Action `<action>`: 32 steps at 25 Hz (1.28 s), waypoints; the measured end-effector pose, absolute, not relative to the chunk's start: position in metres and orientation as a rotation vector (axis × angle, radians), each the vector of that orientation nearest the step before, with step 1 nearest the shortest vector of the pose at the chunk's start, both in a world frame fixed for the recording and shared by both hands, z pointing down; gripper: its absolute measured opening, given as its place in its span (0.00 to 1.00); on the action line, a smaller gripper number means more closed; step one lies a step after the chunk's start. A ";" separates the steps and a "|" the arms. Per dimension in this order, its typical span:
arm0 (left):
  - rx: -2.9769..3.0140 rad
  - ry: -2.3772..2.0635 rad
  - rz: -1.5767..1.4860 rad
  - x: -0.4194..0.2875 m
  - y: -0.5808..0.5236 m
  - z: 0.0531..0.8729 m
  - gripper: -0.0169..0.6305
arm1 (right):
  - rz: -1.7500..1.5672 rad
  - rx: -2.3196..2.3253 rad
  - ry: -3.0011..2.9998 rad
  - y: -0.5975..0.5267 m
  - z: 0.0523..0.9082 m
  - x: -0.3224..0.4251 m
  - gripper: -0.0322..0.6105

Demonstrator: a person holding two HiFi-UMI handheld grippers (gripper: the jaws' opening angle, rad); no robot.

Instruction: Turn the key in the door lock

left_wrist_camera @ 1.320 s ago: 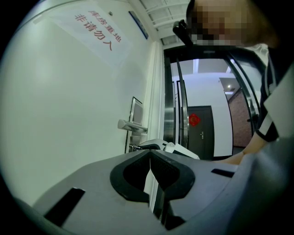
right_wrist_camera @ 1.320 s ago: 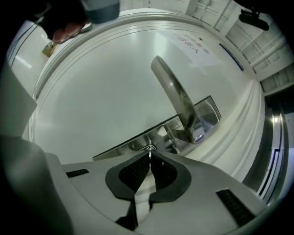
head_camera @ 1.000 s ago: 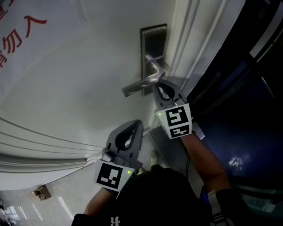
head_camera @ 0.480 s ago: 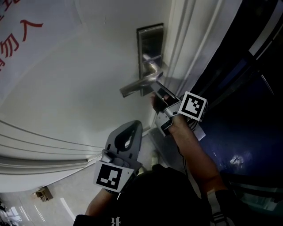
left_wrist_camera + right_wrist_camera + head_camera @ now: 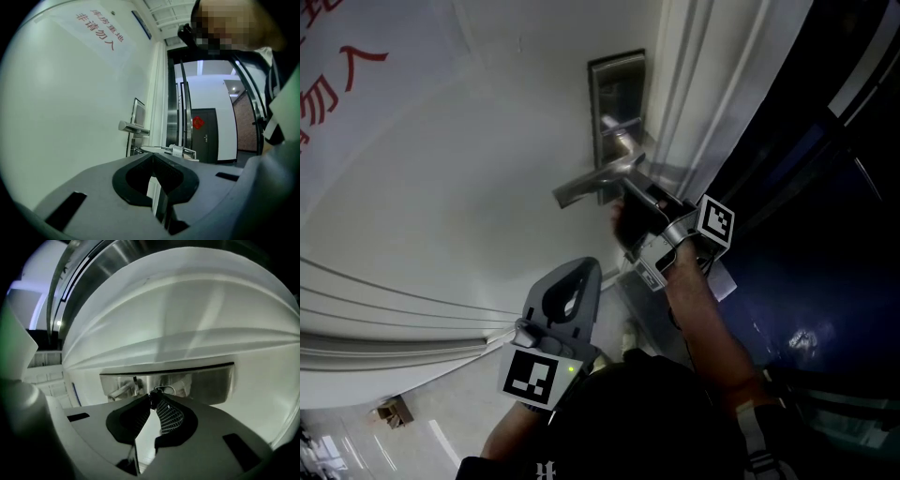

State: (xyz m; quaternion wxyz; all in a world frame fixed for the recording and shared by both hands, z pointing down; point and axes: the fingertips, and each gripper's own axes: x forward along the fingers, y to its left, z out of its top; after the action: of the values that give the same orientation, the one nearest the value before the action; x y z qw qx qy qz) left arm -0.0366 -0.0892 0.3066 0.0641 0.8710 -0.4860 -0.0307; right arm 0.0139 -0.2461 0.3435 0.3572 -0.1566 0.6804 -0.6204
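Observation:
A steel lock plate with a lever handle sits on the white door. Just under the handle, my right gripper is rolled onto its side, its marker cube facing right. In the right gripper view the right gripper is shut on the dark key, with a wire ring against the lock plate. My left gripper hangs lower by the door, shut and empty. The left gripper looks along the door toward the handle.
The white door frame runs beside the lock, with dark glass to its right. Red characters mark a sign at the upper left of the door. A dark corridor door shows far behind in the left gripper view.
My right gripper has rolled about its own axis at the lock, its marker cube swinging from facing up to the right side. The left gripper has stayed in place.

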 end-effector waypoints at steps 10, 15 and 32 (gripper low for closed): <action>2.630 -1.463 -0.072 -0.036 -0.090 0.308 0.04 | -1.607 -0.130 1.499 -0.247 0.343 0.013 0.12; 2.638 -1.455 -0.066 -0.033 -0.089 0.309 0.04 | -1.538 -0.111 1.506 -0.248 0.341 0.016 0.13; 2.660 -1.421 -0.101 -0.031 -0.085 0.309 0.04 | -0.657 -0.960 2.571 -0.220 0.321 0.045 0.18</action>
State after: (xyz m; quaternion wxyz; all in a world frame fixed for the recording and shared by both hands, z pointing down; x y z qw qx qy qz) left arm -0.0314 -0.0850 0.3085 0.0623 0.8798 -0.4700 -0.0336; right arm 0.0450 -0.2202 0.3214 0.1590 -0.3358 0.8995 -0.2299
